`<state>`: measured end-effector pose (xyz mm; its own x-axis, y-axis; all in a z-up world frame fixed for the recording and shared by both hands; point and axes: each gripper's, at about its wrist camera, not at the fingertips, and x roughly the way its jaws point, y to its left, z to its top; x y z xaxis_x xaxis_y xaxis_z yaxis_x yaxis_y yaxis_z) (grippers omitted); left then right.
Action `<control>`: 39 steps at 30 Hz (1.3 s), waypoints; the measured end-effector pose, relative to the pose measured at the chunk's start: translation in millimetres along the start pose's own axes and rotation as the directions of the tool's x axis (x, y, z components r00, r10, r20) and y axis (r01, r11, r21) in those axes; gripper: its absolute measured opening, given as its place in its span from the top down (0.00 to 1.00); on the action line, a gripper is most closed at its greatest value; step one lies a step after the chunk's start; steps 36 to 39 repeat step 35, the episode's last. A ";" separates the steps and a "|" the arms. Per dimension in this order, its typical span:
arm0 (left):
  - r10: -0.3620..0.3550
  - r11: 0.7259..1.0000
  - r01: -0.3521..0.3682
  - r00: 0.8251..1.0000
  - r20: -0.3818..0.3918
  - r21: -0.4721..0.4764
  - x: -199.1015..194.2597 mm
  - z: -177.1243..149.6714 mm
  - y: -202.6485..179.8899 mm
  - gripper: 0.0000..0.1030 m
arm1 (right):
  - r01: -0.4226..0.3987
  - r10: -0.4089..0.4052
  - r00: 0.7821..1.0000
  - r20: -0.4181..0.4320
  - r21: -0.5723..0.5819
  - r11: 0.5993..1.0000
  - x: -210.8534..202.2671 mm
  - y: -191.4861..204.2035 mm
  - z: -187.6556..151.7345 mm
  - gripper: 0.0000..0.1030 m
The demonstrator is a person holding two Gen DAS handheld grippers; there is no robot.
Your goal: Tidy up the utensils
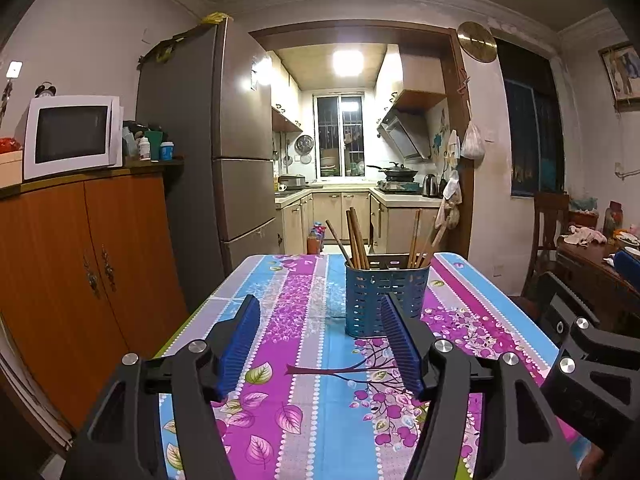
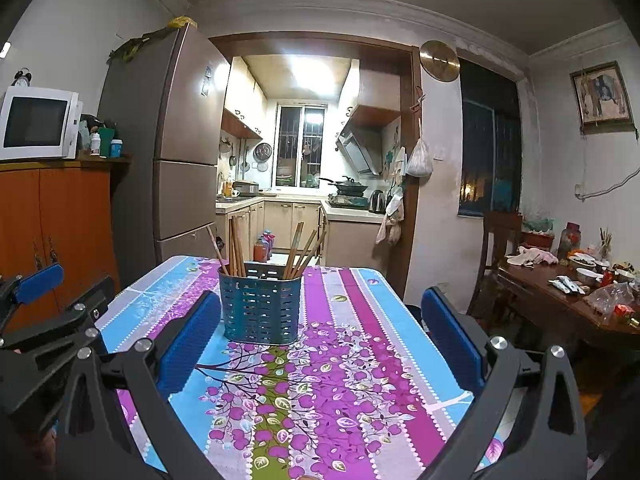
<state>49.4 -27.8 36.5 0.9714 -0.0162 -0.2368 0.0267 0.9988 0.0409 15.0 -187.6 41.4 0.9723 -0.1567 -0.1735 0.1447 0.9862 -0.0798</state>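
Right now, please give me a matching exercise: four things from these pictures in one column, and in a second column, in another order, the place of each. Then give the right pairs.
Things:
1. chopsticks
2. blue holder
3. microwave
4. round gold clock

Places:
A. on the orange cabinet
B. on the wall, right of the kitchen doorway
C. standing in the holder, in two bunches
D. on the flowered tablecloth

Pairs: 1-C, 2-D, 3-A, 4-B
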 end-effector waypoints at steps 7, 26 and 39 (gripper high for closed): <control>-0.002 1.000 0.002 1.000 -0.006 -0.003 0.6 -1.3 -0.3 0.37 | 0.002 -0.002 1.000 -0.018 0.009 1.000 3.7 -1.2 -4.0 0.06; -0.011 1.000 0.011 1.000 -0.010 0.006 4.8 -4.0 -3.6 0.35 | 0.016 -0.015 0.999 -0.042 0.006 1.000 11.0 -2.7 -9.4 0.06; 0.014 1.000 -0.016 0.997 -0.080 -0.020 20.8 -9.5 2.7 0.35 | 0.018 -0.017 0.998 -0.058 0.012 1.000 14.6 -2.3 -13.7 0.06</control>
